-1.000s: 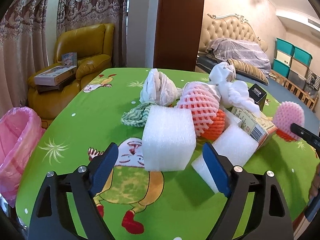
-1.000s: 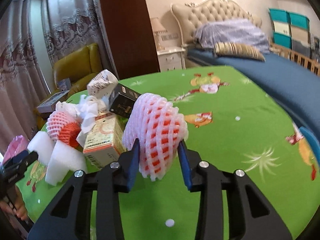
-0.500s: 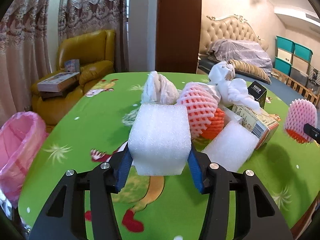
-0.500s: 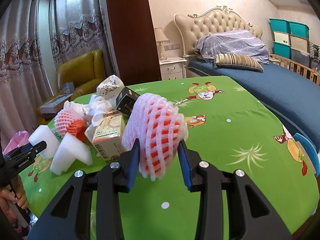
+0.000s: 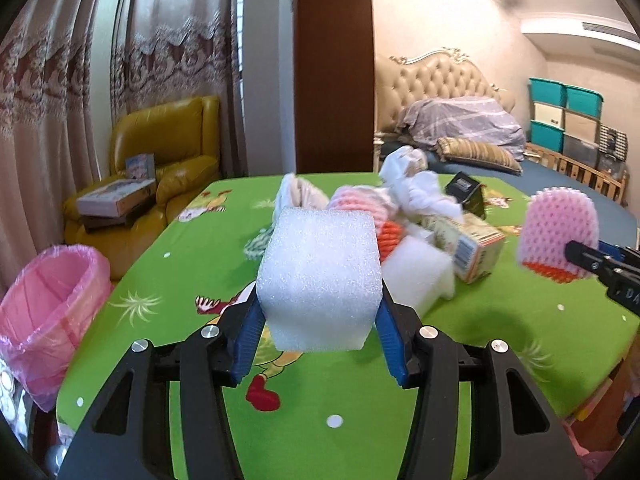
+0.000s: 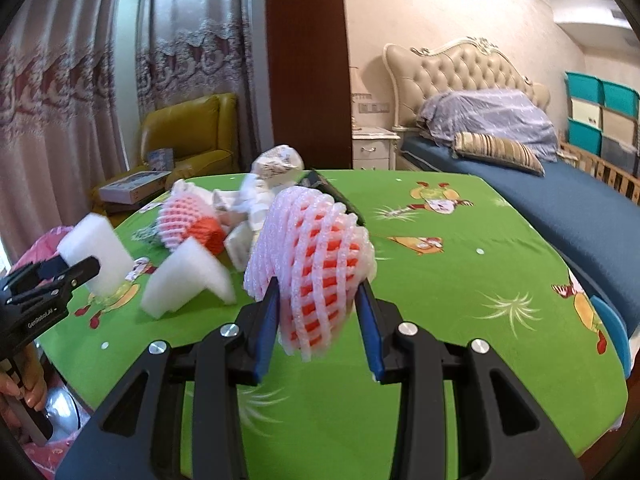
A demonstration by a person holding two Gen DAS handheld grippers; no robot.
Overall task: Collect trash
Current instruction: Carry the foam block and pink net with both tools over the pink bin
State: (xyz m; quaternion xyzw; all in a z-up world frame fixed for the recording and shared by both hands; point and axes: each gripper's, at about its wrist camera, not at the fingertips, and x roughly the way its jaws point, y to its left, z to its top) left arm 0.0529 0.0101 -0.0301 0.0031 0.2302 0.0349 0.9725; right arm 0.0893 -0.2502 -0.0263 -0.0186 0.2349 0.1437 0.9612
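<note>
Green cartoon tablecloth, both hands loaded.
Left gripper has just clamped the white foam block, lifted clear; right gripper grips the foam fruit net. Pink bin waits near left.

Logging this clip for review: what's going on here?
A person is clearing trash off a green table with two handheld grippers. The left gripper is shut on a white foam block; the right gripper is shut on a pink foam fruit net. A pink-lined bin stands beside the table, and more trash remains piled there.
</note>
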